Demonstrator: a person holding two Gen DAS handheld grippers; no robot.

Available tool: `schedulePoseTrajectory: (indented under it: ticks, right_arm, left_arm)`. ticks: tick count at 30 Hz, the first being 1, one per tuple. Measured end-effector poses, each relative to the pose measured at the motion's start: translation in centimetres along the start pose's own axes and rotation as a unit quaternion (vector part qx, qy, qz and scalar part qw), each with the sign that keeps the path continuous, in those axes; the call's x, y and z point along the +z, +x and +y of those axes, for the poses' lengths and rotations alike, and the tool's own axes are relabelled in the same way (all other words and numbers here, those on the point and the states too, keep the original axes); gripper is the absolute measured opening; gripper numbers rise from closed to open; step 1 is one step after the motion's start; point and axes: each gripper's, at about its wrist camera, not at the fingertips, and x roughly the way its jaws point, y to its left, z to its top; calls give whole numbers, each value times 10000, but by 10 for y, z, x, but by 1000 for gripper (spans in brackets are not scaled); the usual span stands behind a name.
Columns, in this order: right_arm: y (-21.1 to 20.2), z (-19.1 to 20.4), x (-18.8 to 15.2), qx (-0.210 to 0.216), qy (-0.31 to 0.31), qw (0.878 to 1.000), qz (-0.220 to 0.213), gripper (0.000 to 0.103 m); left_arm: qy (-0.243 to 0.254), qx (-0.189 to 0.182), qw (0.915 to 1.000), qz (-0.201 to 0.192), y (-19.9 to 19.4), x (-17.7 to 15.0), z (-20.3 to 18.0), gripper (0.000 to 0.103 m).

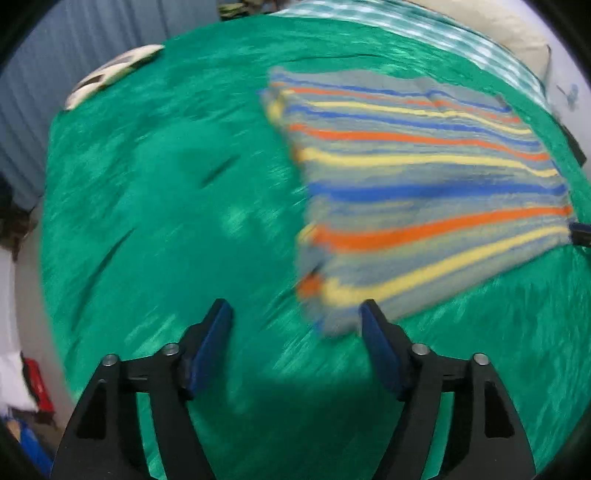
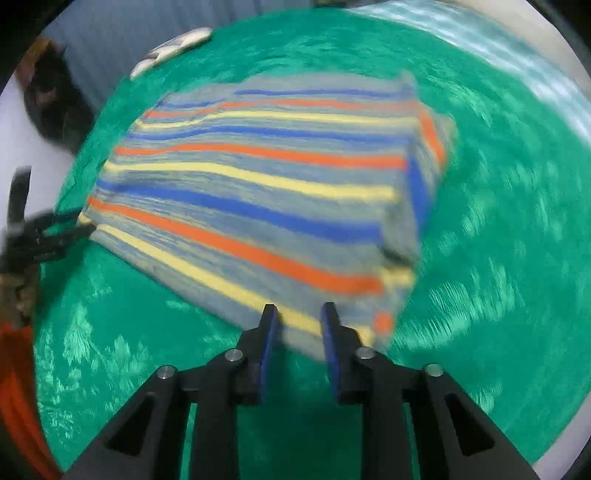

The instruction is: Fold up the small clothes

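A small striped garment [image 1: 424, 184] in grey, blue, orange and yellow lies folded flat on the green bedspread [image 1: 166, 203]. My left gripper [image 1: 295, 310] stands open just off its near left corner, which reaches in beside the right finger [image 1: 373, 325]. In the right wrist view, the garment [image 2: 258, 184] fills the middle. My right gripper [image 2: 299, 314] hovers at its near edge with the jaws narrow but apart, striped cloth showing through the gap. The left gripper [image 2: 79, 230] appears there at the garment's left corner. Both views are blurred.
A white flat object [image 1: 110, 74] lies at the far left edge of the bed. A teal checked cloth [image 1: 461, 40] and a beige pillow [image 1: 509, 33] sit at the back right. Red and blue clutter [image 1: 37, 387] is on the floor at left. An orange sleeve [image 2: 18, 387] shows at the left edge.
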Motion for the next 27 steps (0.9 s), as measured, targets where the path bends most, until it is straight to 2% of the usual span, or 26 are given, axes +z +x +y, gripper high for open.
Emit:
schedulePoseTrajectory:
  ticks: [2,4,5,6,7,8,11,14,18,21,23,27]
  right_arm:
    - [-18,-11,-17,9,211,9998,7,14]
    - [-34,-16,-29,-300,388,9988,50,18]
    - [-42,-18,-34,-275,459,9985,-70,19]
    - [-54,-20,-40,-136,606,9977,-272,27]
    - [-64,-23,-44,-47,782,9957,-488,41]
    - [-73,-26,-48,18,973,9924,-756,46]
    - [-86,-35,-56,176,1367,9817,-1316,49]
    - [-88,-45,-59,431,1689,9735,-1483,49]
    - [-85,-64,-37,612,1793,9705,-1491,49]
    - [-79,-82,-9,860,1833,9695,-1380,49]
    - [-69,-98,11,1074,1872,9679,-1286,49]
    - [-38,-126,48,1496,2003,9629,-1015,49]
  left_arm:
    - [158,344,9993,57,-12,-12,5,75]
    - [409,398,9983,-108,-30,-19,-2,75]
    - [481,365,9980,-179,-35,-20,-8,75]
    - [584,301,9974,-283,-42,-19,-17,75]
    - [717,218,9963,-424,-50,-16,-35,76]
    - [806,149,9953,-517,-55,-11,-51,76]
    - [1072,-183,9915,-717,-67,2,-100,77]
    - [1481,-547,9839,-842,-69,15,-157,78]
    - [1997,-1044,9691,-1006,-63,35,-241,78]
    - [2252,-1351,9585,-1109,-50,49,-288,78]
    - [2292,-1533,9560,-1006,-32,60,-310,78]
    - [2238,-1523,9592,-816,4,74,-338,80]
